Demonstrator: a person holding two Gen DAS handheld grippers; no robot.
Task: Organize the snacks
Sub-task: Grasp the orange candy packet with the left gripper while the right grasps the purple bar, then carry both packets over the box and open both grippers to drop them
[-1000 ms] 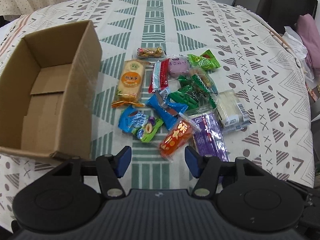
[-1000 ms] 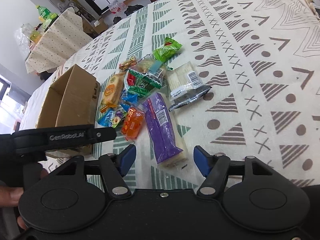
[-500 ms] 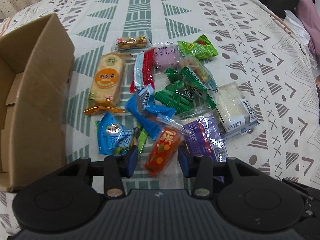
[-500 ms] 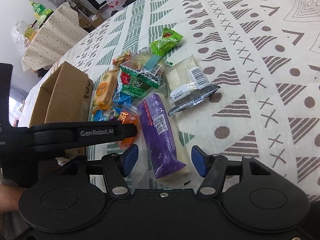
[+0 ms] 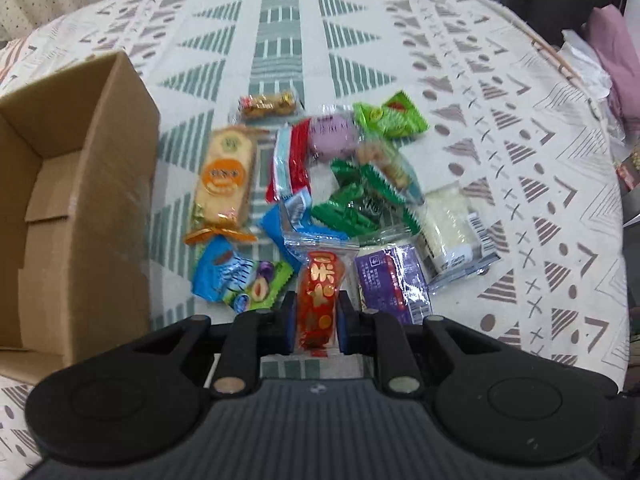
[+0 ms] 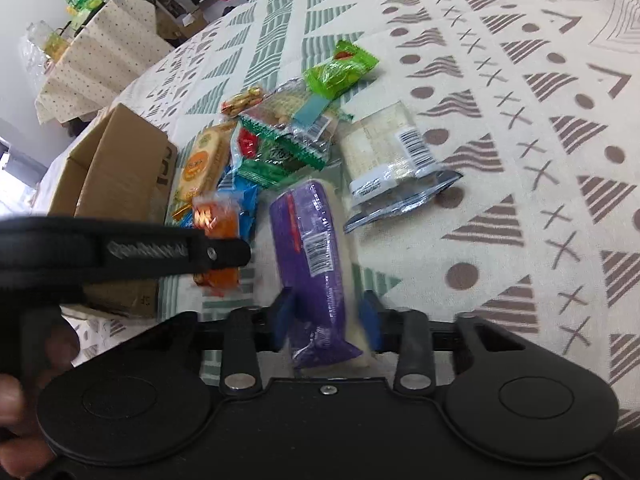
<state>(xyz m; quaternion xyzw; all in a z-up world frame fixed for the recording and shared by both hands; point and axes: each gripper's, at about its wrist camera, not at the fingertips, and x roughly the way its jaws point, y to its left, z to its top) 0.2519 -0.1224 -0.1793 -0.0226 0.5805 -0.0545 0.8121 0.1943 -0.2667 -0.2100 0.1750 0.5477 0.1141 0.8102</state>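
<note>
A pile of wrapped snacks lies on the patterned cloth. My left gripper point(image 5: 317, 322) is shut on a red-orange snack packet point(image 5: 320, 296) at the pile's near edge; this packet also shows in the right wrist view point(image 6: 216, 228), lifted beside the left gripper's body. My right gripper point(image 6: 326, 316) is closed around the near end of a purple-wrapped snack point(image 6: 312, 248), which also shows in the left wrist view point(image 5: 390, 276). An open, empty cardboard box point(image 5: 68, 208) stands left of the pile.
Other snacks in the pile: an orange cracker pack point(image 5: 226, 176), a blue-and-green fruit packet point(image 5: 240, 280), a green packet point(image 5: 390, 118), a white cake pack point(image 5: 454, 228), and several more. Pink cloth point(image 5: 616, 52) lies at the far right edge.
Both grippers moved forward and closed: the left on the red-orange packet, which has since lifted, the right around the purple snack. The views are slightly motion-blurred now.
</note>
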